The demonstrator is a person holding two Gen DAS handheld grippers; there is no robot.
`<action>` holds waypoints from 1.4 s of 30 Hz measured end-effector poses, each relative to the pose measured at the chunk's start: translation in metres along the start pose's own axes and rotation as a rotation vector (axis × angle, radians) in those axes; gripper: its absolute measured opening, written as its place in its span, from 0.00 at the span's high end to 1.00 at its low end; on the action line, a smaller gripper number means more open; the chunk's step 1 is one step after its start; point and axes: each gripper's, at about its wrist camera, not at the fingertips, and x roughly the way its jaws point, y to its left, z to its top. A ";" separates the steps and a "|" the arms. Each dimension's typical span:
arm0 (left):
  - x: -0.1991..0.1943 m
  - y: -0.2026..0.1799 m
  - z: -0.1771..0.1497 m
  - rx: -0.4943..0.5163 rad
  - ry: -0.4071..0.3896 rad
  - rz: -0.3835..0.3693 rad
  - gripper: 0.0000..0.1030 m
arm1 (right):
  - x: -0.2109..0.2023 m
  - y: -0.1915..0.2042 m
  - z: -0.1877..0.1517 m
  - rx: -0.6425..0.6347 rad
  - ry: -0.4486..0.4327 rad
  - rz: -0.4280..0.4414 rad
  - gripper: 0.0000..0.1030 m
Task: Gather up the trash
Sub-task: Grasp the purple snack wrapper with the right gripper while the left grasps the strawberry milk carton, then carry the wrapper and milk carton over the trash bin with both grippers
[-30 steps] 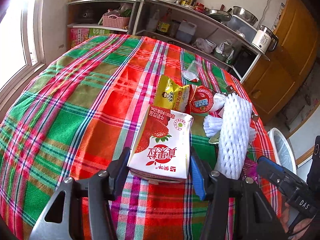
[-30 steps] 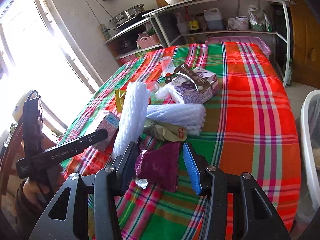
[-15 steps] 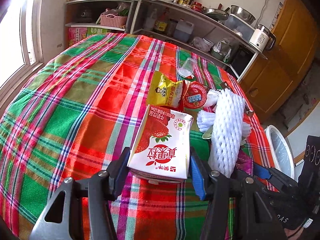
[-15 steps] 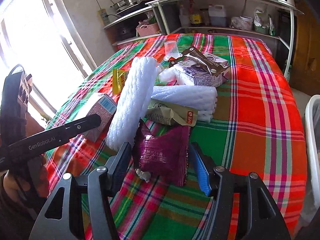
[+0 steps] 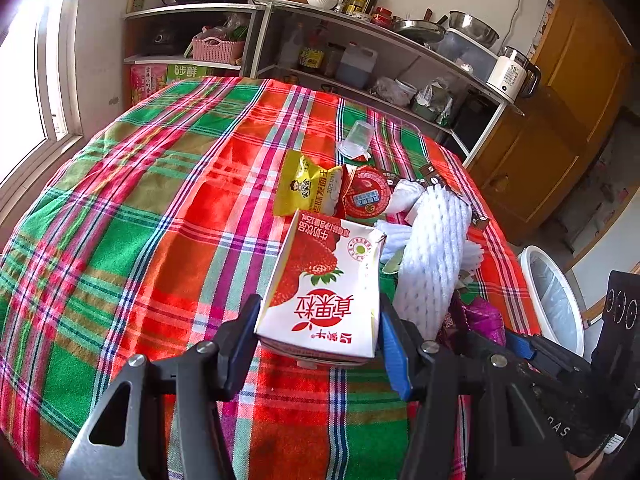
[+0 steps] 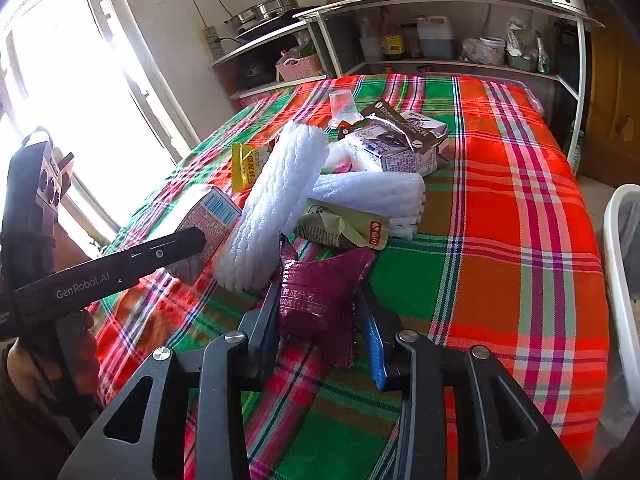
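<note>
- Left gripper (image 5: 320, 320): clenched on the strawberry milk carton (image 5: 324, 280), one pad pressed against each side; the carton's base sits between the fingers, its top pointing away over the plaid tablecloth (image 5: 160, 220).
- Right gripper (image 6: 320, 320): jaws closing on the purple wrapper (image 6: 320, 292), which lies between the fingers; both pads already touch its crumpled sides.
- Purple wrapper: at the near edge of the trash pile, its far corner tucked under a green-beige wrapper (image 6: 344, 228).
- White foam net sleeve (image 6: 276, 204): tilted, leaning across the pile between carton and purple wrapper; a second foam sleeve (image 6: 372, 196) lies flat behind it.
- Yellow snack packet (image 5: 304, 188) and red round lid (image 5: 368, 198): side by side, just beyond the carton.
- Clear plastic cup (image 5: 356, 140): farther back on the cloth, apart from the pile.
- Purple-printed milk carton (image 6: 400, 148): on its side at the back of the pile, a brown foil wrapper (image 6: 392, 120) draped over it.
- White bin (image 5: 552, 300): beside the table's edge, near the right gripper.
- Person's hand (image 6: 24, 364): grasps the left gripper's handle, seen from the right wrist view.
</note>
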 end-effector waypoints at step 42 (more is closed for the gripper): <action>0.009 -0.255 -0.006 0.395 0.008 -0.324 0.44 | -0.165 -0.165 -0.016 0.270 -0.245 -0.316 0.64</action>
